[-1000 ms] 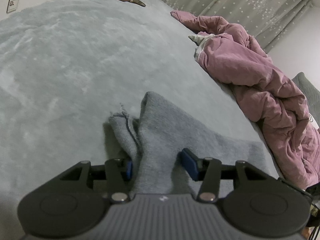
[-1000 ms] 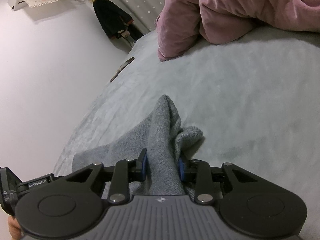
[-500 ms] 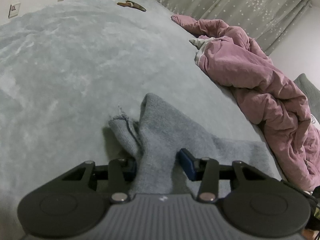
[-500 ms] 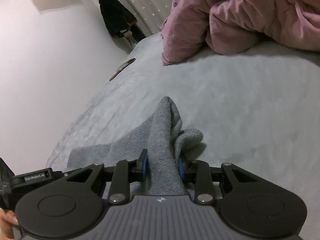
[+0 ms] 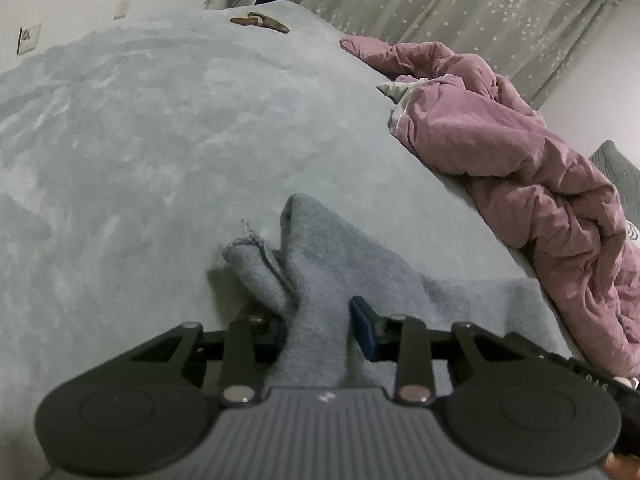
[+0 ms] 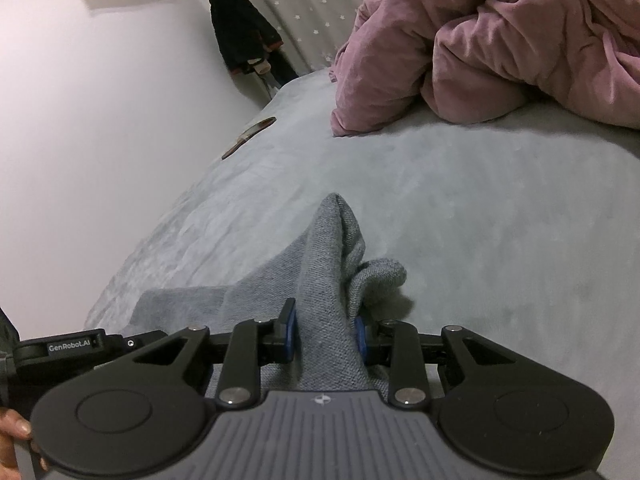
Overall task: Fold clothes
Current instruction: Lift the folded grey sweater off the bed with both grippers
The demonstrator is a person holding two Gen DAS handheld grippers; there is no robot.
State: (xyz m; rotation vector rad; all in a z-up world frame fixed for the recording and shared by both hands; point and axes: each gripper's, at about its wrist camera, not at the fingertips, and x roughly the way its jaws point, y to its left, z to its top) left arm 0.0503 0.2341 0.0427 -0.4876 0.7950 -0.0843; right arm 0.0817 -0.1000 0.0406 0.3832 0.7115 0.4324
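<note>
Since a second ago the left gripper's [image 5: 318, 330] jaws have drawn in around the bunched fold of the grey knit garment [image 5: 320, 264], and they are closing at this moment; the fabric fills the gap between them, its left blue pad buried in the cloth and the right pad [image 5: 362, 328] at the fold's edge, though whether both pads already press cannot be told for sure. Little else has shifted.

In the right wrist view the same grey knit garment [image 6: 328, 280] rises in a peaked ridge between the right gripper's [image 6: 326, 330] blue pads, which are clenched on it from both sides. A small rolled hem curls out just beside the right pad. The rest of the garment lies flat on the pale grey-green bedspread [image 6: 480, 220], spreading toward the near edge of the bed.

Farther back, a crumpled pink quilt [image 5: 500, 152] is heaped along the bed's far side, well apart from the garment. A small brown object [image 5: 260, 22] lies near the far corner of the bedspread; what it is cannot be made out. Star-patterned curtains [image 5: 440, 4] hang behind the bed. A person's fingertips [image 6: 14, 432] show at the lower left edge of the right wrist view.
</note>
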